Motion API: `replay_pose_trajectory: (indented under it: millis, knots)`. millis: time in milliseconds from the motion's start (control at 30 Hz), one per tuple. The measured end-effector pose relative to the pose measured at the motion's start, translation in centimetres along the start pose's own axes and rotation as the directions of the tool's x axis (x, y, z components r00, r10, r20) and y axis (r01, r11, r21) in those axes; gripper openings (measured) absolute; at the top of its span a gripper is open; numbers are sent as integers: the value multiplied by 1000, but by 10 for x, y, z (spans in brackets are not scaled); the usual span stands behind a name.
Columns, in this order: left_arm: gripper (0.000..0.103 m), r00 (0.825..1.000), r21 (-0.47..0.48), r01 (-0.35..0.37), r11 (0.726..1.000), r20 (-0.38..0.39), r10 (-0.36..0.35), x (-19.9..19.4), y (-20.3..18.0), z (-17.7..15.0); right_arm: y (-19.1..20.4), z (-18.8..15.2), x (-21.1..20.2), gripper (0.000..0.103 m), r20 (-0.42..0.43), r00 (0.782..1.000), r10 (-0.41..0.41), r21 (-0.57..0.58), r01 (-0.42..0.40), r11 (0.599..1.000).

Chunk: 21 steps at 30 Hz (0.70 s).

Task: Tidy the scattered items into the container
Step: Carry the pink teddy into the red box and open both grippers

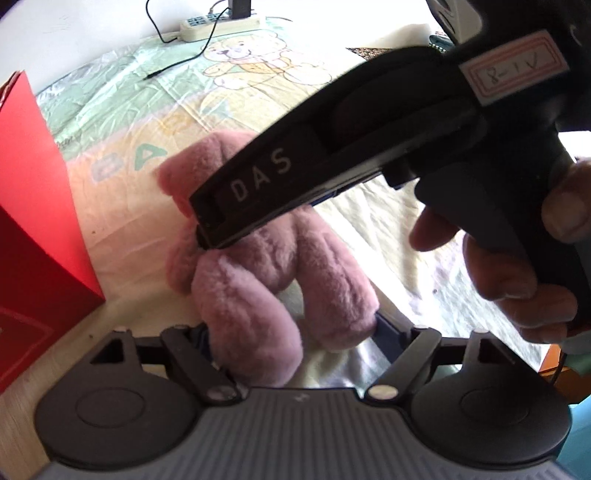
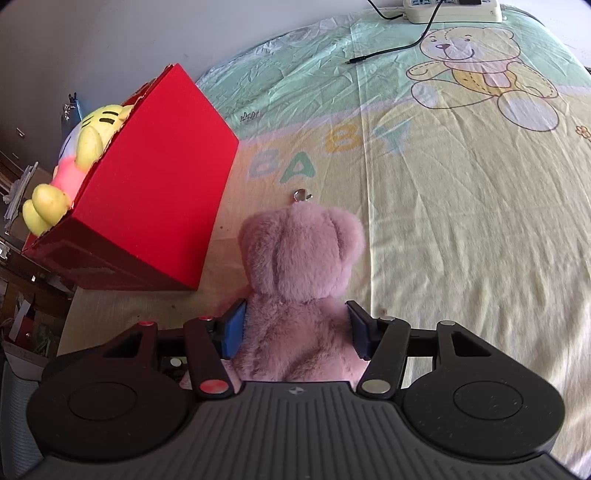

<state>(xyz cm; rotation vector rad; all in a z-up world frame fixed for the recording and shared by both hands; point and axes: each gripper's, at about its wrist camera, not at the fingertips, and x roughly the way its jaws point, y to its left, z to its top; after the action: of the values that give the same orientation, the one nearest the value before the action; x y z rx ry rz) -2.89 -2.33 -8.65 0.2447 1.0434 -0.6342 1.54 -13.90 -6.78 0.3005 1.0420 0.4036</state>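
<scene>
right gripper (image 2: 295,328): fingers (image 2: 233,328) closed in on the body of the pink plush bear (image 2: 303,258), one blue pad pressed into each flank. bear sits upright, back of its head toward the camera, a small metal clasp (image 2: 302,195) at the top of the head. it stands on the bear-print sheet (image 2: 461,206), just right of the red box (image 2: 162,184), not touching it as far as can be seen.

red box: open top, tilted in view; a yellow and pink plush toy (image 2: 79,151) pokes out over its rim.

left gripper (image 1: 291,343): fingers spread wide, pads mostly hidden. the pink bear's legs lie between them, but whether anything touches cannot be told. from this side the right gripper crosses the view, its tip at the bear's body, a hand (image 1: 517,266) wrapped round its handle.

far edge of the sheet: white power strip (image 2: 452,11) with a black cable (image 2: 391,46) trailing onto the cloth, loose plug end lying free.
</scene>
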Motion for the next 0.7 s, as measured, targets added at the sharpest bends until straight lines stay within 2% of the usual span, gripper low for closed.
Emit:
replay_pose_trajectory:
  millis: [167, 267, 367, 533, 633, 700]
  knots:
    - [88, 1000, -26, 10, 1000, 17, -10, 0, 4, 2, -3, -1, -3, 59, 19, 1000, -23, 66, 22, 998]
    - [77, 999, -2, 3, 1000, 45, -3, -9, 0, 2, -6, -3, -15, 58, 54, 998, -23, 108, 18, 994]
    - [75, 994, 29, -8, 1000, 112, 5, -32, -4, 3, -3, 0, -32, 57, 113, 994, 12, 138, -27, 990]
    - [74, 971, 19, -47, 999, 235, 41, -76, 4, 9, 22, 16, -62, 56, 246, 965, 85, 111, -115, 987]
    - [74, 951, -12, -85, 996, 298, 85, -102, 17, 13, 44, 28, -71, 56, 308, 941, 138, 71, -167, 983]
    - [74, 937, -41, -99, 994, 332, 107, -119, 28, 14, 63, 35, -74, 56, 338, 929, 153, 30, -173, 984]
